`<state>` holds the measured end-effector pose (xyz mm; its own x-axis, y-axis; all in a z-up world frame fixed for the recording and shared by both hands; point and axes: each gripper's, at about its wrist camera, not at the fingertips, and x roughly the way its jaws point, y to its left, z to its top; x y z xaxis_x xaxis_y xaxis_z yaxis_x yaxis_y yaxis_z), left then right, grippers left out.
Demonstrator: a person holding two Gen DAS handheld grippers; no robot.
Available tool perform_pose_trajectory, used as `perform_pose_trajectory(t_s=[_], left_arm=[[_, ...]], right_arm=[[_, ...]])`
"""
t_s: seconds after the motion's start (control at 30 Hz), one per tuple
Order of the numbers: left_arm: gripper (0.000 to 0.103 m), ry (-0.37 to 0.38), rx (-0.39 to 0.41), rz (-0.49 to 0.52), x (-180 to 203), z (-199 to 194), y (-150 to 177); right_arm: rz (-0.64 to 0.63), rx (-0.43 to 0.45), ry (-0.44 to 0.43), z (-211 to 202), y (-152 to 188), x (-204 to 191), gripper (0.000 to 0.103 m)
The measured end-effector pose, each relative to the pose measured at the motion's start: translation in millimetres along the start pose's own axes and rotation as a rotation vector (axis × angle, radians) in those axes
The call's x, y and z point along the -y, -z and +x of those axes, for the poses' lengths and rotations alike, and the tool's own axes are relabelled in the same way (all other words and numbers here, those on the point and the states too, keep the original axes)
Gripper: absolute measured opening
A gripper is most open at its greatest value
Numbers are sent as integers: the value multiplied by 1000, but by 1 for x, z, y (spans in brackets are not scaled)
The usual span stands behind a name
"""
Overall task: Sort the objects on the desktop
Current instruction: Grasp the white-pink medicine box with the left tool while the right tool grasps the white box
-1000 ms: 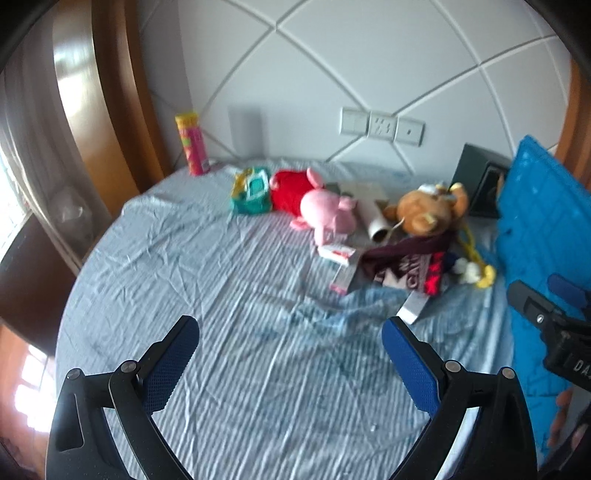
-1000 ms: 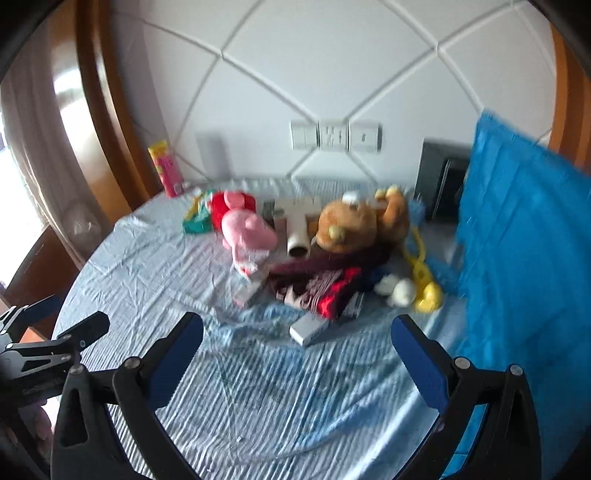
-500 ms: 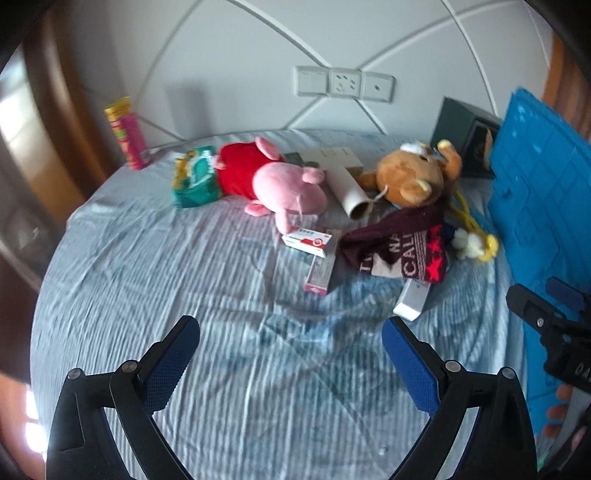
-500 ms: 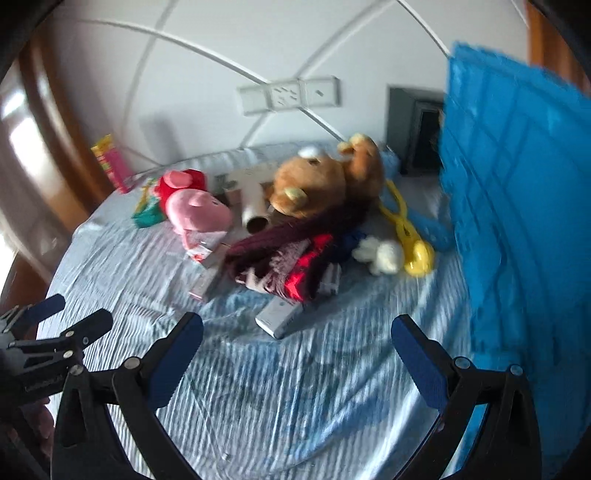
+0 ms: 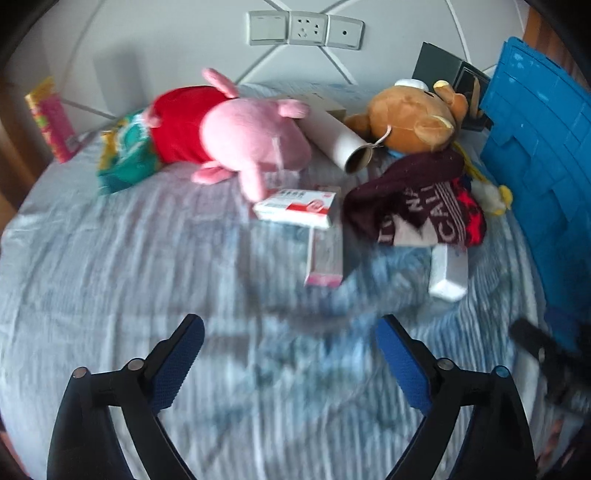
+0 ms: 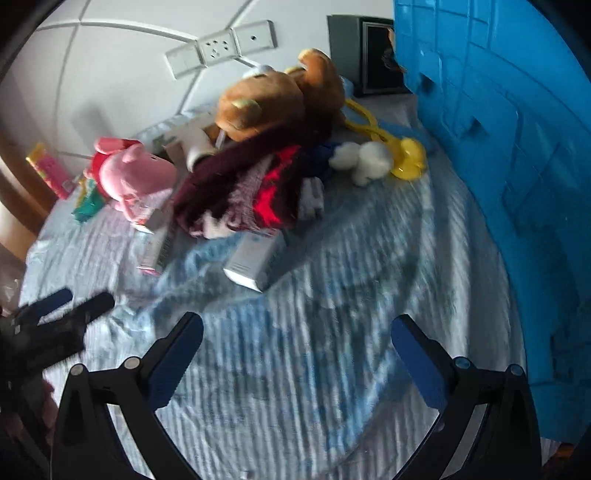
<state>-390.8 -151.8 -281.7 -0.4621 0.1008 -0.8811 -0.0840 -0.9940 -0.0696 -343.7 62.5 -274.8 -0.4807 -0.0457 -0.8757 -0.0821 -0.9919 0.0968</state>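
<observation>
A pile lies on the blue striped cloth: a pink pig plush, a brown bear plush, a dark red knitted scarf, a red-white box, a pink-ended narrow box, a grey-white box and a cardboard tube. My left gripper is open and empty, short of the boxes. My right gripper is open and empty, just short of the grey-white box.
A blue plastic crate stands at the right. A pink canister, a green packet, a yellow toy and a dark box stand near the wall with sockets.
Both grippers have moved forward and closer to the pile, which now looks larger. The right view has swung toward the blue crate. Both stay open.
</observation>
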Motion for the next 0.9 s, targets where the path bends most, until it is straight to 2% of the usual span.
perform_pose_trajectory(t_s=[0.03, 0.1, 0.13, 0.17, 0.2, 0.23, 0.27, 0.3, 0.33, 0.37, 0.57, 0.63, 0.67, 0.7, 0.73, 0.9], left_arm=[[86, 5, -6, 11, 5, 12, -6], [71, 13, -15, 35, 12, 33, -13], [66, 2, -19, 42, 14, 42, -15], [57, -12, -23, 47, 15, 51, -16], [54, -26, -28, 52, 17, 59, -18], [52, -50, 1, 67, 19, 60, -20], [49, -48, 8, 72, 21, 60, -21], [47, -42, 7, 69, 21, 59, -22], [46, -36, 5, 65, 21, 58, -24], [45, -35, 4, 63, 21, 57, -24], [45, -27, 20, 68, 21, 52, -26], [36, -26, 24, 71, 22, 49, -25], [30, -22, 25, 72, 22, 47, -24], [30, -17, 21, 69, 22, 44, -22], [30, -19, 18, 70, 21, 41, -18], [29, -35, 2, 70, 18, 18, 3]], right_arm=[[4, 1, 6, 2, 0, 3, 103], [17, 5, 15, 8, -2, 10, 103], [22, 7, 18, 12, -3, 11, 103], [27, 8, 22, 16, -5, 13, 103], [28, 8, 19, 20, -6, 13, 103], [24, 5, 11, 25, -8, 10, 102], [19, 4, 3, 29, -9, 7, 99], [18, 5, -7, 33, -11, 4, 91], [17, 6, -17, 36, -13, 0, 77], [17, 7, -27, 40, -15, -4, 72], [2, -3, -82, 59, -24, -25, 71], [-20, -8, -62, 67, -24, -31, 70], [-36, -9, -42, 71, -24, -33, 67], [-52, -10, -23, 76, -24, -36, 54], [-62, -10, -18, 77, -24, -37, 38], [-96, -24, -20, 67, -13, -34, 36]])
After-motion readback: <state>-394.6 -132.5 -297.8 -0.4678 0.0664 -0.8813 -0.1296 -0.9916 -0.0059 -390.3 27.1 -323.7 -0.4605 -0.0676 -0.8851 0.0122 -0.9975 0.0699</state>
